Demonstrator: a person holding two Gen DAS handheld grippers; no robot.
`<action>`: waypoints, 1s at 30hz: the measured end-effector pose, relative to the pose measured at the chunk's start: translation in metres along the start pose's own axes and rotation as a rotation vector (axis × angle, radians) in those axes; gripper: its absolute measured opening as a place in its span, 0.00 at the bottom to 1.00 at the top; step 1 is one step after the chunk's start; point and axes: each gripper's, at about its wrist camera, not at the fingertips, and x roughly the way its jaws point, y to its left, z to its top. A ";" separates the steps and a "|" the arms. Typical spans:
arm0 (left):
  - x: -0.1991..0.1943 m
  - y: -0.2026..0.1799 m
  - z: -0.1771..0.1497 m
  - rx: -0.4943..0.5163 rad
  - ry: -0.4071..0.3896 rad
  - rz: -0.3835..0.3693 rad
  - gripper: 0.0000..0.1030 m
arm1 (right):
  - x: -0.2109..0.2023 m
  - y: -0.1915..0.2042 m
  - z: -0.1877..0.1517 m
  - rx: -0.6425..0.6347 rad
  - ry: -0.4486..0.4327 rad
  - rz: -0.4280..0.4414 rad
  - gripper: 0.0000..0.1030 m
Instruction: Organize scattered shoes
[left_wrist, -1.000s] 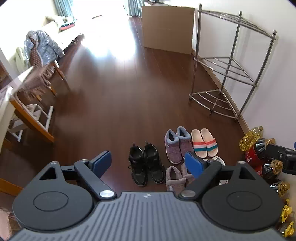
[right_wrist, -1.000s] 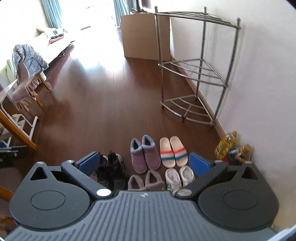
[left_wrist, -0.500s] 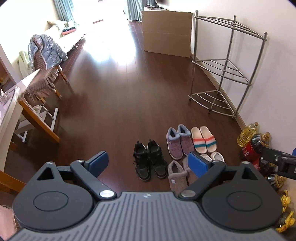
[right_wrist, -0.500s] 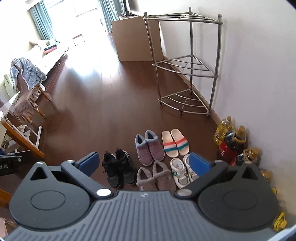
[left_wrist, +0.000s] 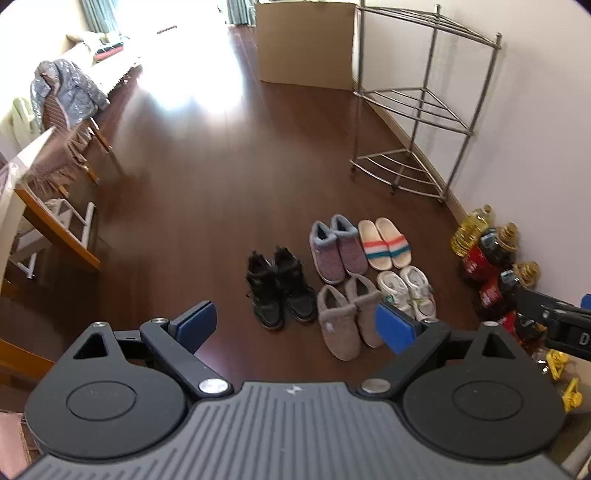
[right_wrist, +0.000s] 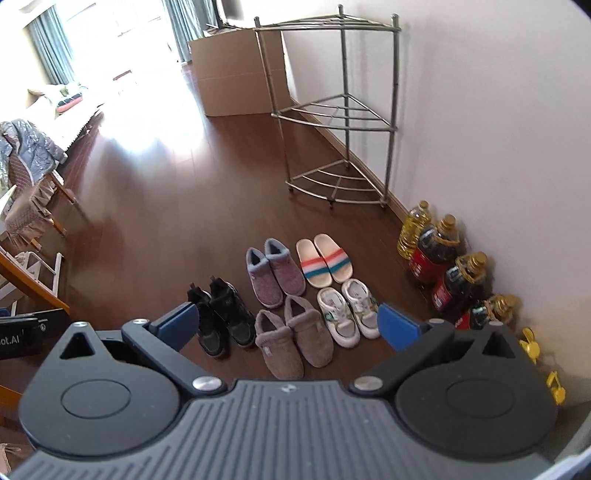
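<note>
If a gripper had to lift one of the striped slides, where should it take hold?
Likely by the striped strap of the striped slide, coming from above with one finger under the band. The strap arches over a flat sole lying level on the floor; both grippers are open and empty.

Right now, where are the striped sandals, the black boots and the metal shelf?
striped sandals (right_wrist: 324, 264), right wrist view, on the coloured strap.
black boots (right_wrist: 221, 317), right wrist view, on the right boot's upper.
metal shelf (right_wrist: 334, 112), right wrist view, on the middle tier.

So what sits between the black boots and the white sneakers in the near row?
The brown fleece slippers sit between the black boots and the white sneakers, clearest in the right wrist view.
</note>
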 end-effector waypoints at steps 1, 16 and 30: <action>0.001 -0.003 -0.002 -0.004 0.004 -0.002 0.92 | 0.001 -0.002 -0.001 -0.004 0.004 -0.003 0.99; 0.031 -0.083 -0.003 -0.087 0.073 -0.003 0.92 | 0.030 -0.069 0.026 -0.118 0.061 0.009 0.99; 0.054 -0.110 0.008 -0.145 0.094 0.023 0.92 | 0.068 -0.089 0.054 -0.188 0.077 0.070 0.99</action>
